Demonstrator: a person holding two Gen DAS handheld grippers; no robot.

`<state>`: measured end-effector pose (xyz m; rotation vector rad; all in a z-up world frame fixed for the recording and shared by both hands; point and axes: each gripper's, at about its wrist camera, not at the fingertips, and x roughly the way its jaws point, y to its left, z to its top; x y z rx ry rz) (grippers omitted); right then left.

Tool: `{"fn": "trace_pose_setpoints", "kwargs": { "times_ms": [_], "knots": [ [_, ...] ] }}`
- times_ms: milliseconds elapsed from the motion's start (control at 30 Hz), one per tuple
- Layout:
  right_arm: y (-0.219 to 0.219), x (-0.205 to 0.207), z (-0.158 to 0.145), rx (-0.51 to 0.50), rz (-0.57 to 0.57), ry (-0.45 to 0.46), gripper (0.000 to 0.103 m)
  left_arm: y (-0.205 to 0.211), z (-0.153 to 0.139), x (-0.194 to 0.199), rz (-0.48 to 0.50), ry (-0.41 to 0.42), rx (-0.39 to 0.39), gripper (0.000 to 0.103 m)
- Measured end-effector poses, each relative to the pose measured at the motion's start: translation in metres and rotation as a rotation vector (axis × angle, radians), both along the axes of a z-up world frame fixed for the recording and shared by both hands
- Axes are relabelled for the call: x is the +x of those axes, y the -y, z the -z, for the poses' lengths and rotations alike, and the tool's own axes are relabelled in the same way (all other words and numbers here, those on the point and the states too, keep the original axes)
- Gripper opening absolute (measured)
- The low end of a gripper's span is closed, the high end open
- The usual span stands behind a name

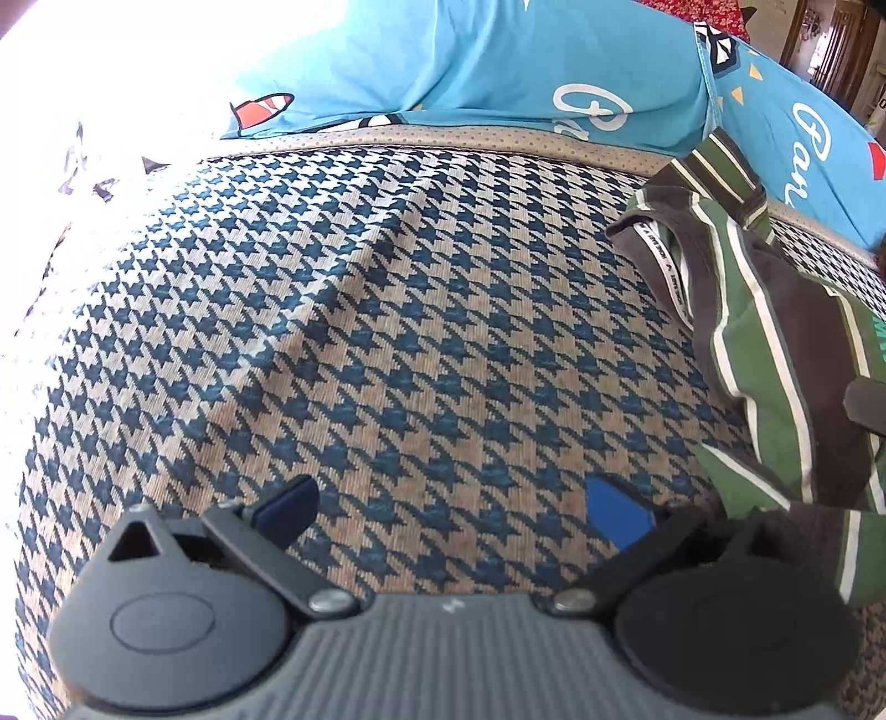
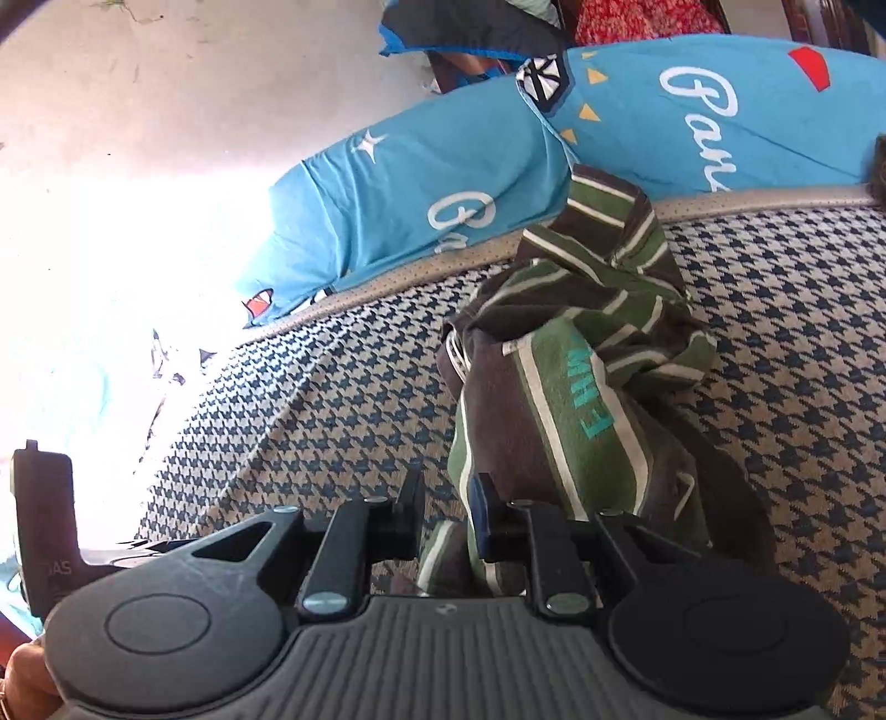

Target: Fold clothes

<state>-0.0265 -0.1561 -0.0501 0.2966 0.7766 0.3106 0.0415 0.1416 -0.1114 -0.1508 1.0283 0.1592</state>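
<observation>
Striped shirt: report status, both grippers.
Left hand-held gripper open, over bare houndstooth cover. Right hand-held gripper shut on striped shirt, bunched, unfolded. Nothing blocking.

striped shirt (image 1: 775, 343) cut off at right edge, window side overexposed

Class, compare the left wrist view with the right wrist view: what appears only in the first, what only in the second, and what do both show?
Only the left wrist view shows the left gripper, open over bare houndstooth bedspread, and the white printed tape inside the garment's collar.

Only the right wrist view shows the right gripper shut on the striped shirt, the teal lettering on its green stripe, a red patterned cloth, and the person's hand.

Both show the crumpled green and brown shirt, the bedspread and the blue pillows.
</observation>
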Motion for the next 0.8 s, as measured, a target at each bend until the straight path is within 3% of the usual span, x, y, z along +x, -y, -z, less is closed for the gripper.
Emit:
{"fn": "trace_pose_setpoints", "kwargs": {
  "times_ms": [233, 333, 500, 633, 733, 800],
  "knots": [
    [-0.030, -0.008, -0.001, -0.078, -0.152, 0.056, 0.018, -0.025, 0.005, 0.014, -0.008, -0.001, -0.004, 0.103],
    [-0.050, -0.009, 0.009, -0.189, -0.206, 0.040, 0.020, -0.032, 0.004, 0.011, -0.006, -0.003, -0.008, 0.103],
    [-0.070, -0.010, 0.032, -0.400, -0.240, 0.009, 0.035, -0.026, -0.007, -0.018, -0.012, -0.002, -0.014, 0.103],
    [-0.075, -0.009, 0.047, -0.513, -0.234, 0.003, 0.035, -0.025, -0.008, -0.022, -0.007, 0.001, -0.017, 0.103],
    [-0.076, -0.008, 0.052, -0.546, -0.223, 0.004, 0.029, -0.020, -0.006, -0.022, -0.007, 0.003, -0.013, 0.103],
    [-0.078, -0.008, 0.052, -0.553, -0.223, 0.010, 0.012, -0.024, -0.007, -0.021, -0.012, 0.006, -0.014, 0.103]
  ]
}}
